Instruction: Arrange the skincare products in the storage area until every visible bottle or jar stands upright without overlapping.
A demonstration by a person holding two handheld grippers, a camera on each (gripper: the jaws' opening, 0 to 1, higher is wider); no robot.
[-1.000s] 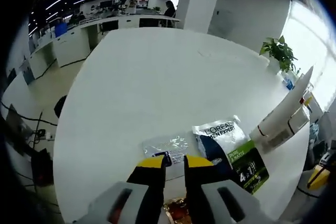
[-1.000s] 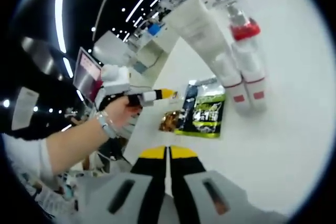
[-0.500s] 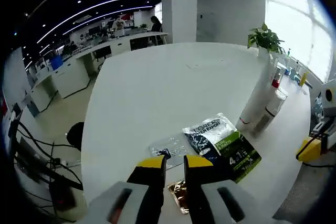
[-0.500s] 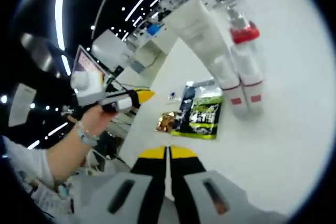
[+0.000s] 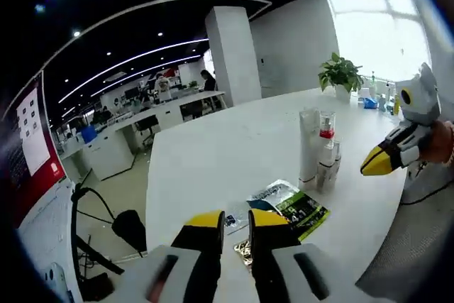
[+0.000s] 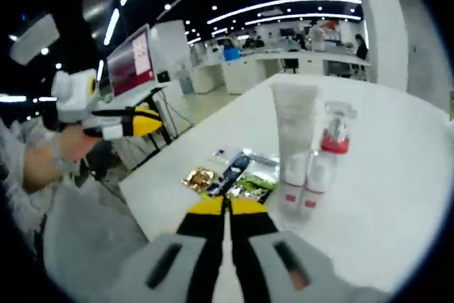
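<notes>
White table (image 5: 234, 147), open office behind. Tube (image 6: 293, 136) and bottles (image 6: 328, 157) upright, touching; sachets (image 6: 245, 172) flat beside them. Left gripper (image 5: 236, 219) narrowly open, empty; right gripper (image 6: 227, 206) closed, empty.

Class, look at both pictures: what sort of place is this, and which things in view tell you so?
Most likely an open-plan office: long white desks stand under strip ceiling lights, with a wall screen and people working in the background. The skincare items sit on a large white table.
</notes>
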